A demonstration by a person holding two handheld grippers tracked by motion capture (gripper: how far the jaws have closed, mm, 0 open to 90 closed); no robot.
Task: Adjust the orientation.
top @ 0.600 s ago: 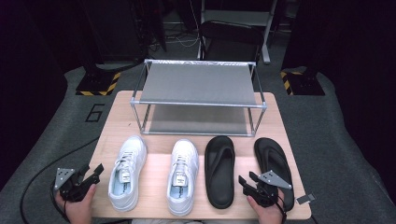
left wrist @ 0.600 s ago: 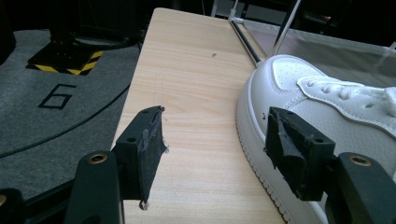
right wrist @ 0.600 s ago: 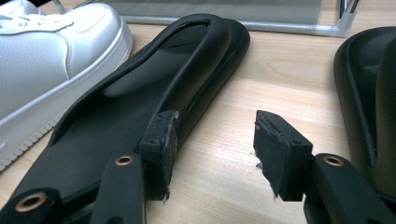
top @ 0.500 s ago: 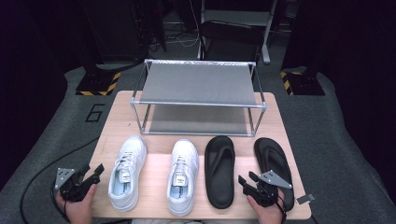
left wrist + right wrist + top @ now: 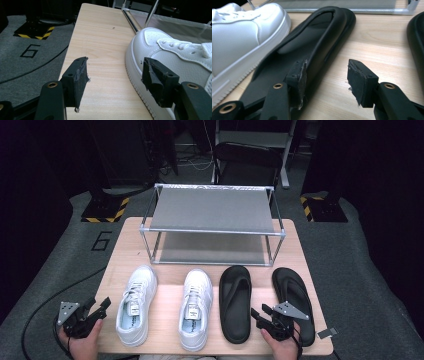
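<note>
Two white sneakers [image 5: 136, 304] [image 5: 195, 308] lie side by side on the wooden table [image 5: 165, 272], toes toward the rack. Right of them lie two black flip-flops [image 5: 236, 301] [image 5: 294, 295]. My left gripper [image 5: 102, 305] hovers open at the table's left front corner, just left of the left sneaker [image 5: 175, 55]; nothing sits between its pads. My right gripper [image 5: 259, 312] is open near the front edge, between the two flip-flops. In the right gripper view its left jaw stands over the edge of the left flip-flop [image 5: 312, 40], and bare wood shows between the pads.
A two-shelf metal rack [image 5: 212, 222] with grey shelves stands at the back of the table. Grey floor with a printed "6" [image 5: 101, 240] and yellow-black striped blocks [image 5: 106, 210] surrounds the table. A cable [image 5: 45, 307] trails from the left gripper across the floor.
</note>
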